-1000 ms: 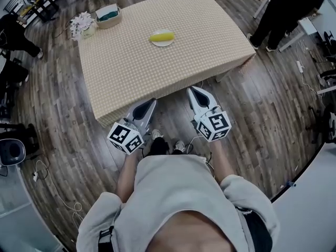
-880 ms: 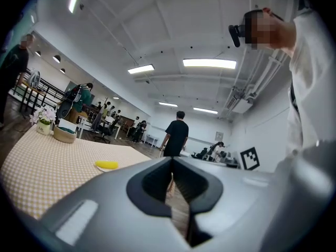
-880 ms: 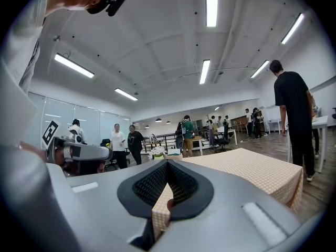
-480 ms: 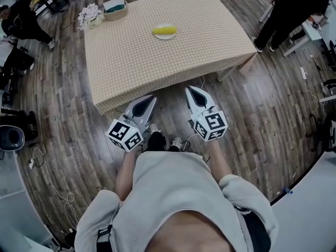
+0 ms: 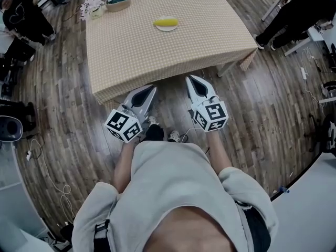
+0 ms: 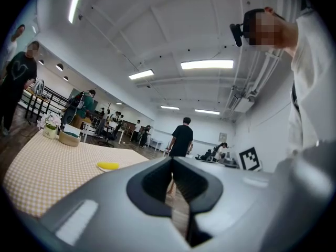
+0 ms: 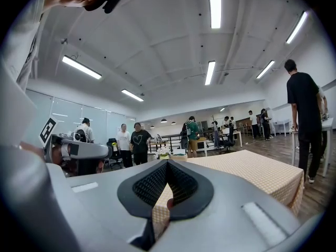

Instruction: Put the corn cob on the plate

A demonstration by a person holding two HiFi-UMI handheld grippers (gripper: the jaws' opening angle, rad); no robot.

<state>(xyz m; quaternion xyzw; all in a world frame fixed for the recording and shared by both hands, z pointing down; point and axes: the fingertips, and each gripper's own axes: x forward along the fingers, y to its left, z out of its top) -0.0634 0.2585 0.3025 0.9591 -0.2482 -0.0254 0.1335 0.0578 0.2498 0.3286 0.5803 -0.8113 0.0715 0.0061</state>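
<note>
Corn cob (image 5: 165,22): on plate (image 5: 168,29) | left tongs (image 5: 151,89), right tongs (image 5: 190,80): closed, empty

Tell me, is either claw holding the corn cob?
No, the corn cob lies on the plate far across the table, while the left claw and right claw sit shut and empty before its near edge.

Head view: overhead, steeply down, well apart from table (image 5: 157,56). Both gripper views: low, level, facing table; all share tabletop.
</note>
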